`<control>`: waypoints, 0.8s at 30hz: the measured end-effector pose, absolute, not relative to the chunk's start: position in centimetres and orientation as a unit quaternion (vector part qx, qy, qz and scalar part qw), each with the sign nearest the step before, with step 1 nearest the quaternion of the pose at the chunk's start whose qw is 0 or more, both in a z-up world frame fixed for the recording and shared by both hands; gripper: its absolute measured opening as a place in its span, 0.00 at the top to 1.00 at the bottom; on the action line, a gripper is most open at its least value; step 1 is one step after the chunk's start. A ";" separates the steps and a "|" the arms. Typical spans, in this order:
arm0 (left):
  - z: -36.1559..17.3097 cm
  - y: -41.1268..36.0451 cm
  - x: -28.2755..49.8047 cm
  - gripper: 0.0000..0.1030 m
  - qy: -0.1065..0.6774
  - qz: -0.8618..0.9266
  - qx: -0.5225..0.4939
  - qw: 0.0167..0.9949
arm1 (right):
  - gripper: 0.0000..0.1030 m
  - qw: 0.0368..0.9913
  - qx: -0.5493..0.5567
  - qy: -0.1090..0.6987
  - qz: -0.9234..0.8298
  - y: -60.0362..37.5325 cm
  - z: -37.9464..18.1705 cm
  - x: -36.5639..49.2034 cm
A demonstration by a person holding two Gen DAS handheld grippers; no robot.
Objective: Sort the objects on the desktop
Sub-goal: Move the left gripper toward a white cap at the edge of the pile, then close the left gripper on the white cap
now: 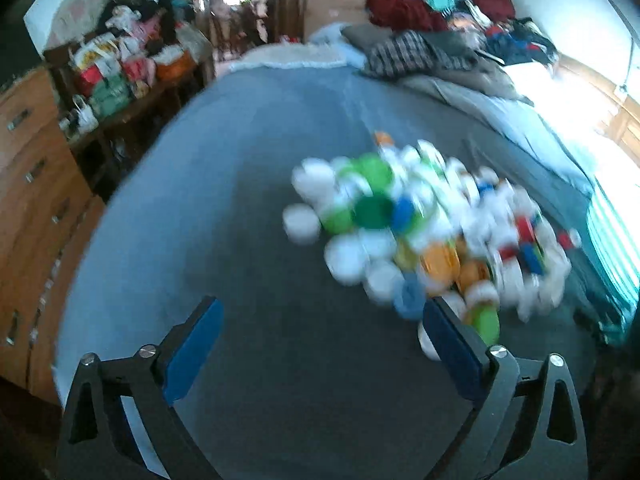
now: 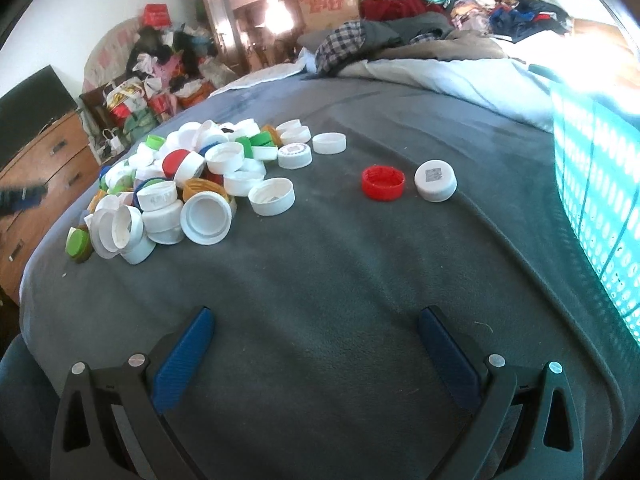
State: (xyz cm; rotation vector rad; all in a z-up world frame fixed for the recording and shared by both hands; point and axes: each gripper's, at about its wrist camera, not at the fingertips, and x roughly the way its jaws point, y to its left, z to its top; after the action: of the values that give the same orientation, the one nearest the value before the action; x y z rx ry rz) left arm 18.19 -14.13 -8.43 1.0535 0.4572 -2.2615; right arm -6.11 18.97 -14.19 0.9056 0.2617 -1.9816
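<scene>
Both tongs empty, left tongs [image 1: 322, 312], right tongs [image 2: 316, 318], teal basket [image 2: 592, 184] beside caps [image 2: 192, 184]

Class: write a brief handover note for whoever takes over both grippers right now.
Left gripper: open, empty, over the blanket beside the cap pile; view blurred.
Right gripper: open, empty, over bare blanket.
Pile sits left in the right view. A red cap and a white cap lie apart to its right.
Done: perhaps those two set aside.
Left: nearly the whole pile.
</scene>
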 end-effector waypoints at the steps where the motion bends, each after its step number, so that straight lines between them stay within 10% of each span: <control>1: -8.8 -13.5 18.2 0.11 0.175 -0.853 0.398 0.290 | 0.00 0.456 0.367 0.106 -0.804 19.0 -14.2 -6.2; 8: -10.3 -10.2 15.9 0.14 0.179 -0.869 0.400 0.231 | 0.00 0.456 0.367 0.106 -0.804 19.0 -14.1 -6.1; 15: -11.6 -10.4 14.7 0.59 0.206 -0.863 0.402 0.225 | 0.00 0.455 0.370 0.103 -0.803 19.0 -14.1 -6.2; 24: -11.4 -10.1 15.5 0.75 0.204 -0.863 0.402 0.229 | 0.00 0.455 0.372 0.105 -0.802 19.0 -14.1 -6.1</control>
State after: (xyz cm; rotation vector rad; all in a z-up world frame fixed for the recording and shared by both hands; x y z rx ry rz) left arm 15.46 -10.06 -11.43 1.1066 0.5602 -2.3741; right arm -6.09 19.03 -14.09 0.9174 0.2580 -1.9784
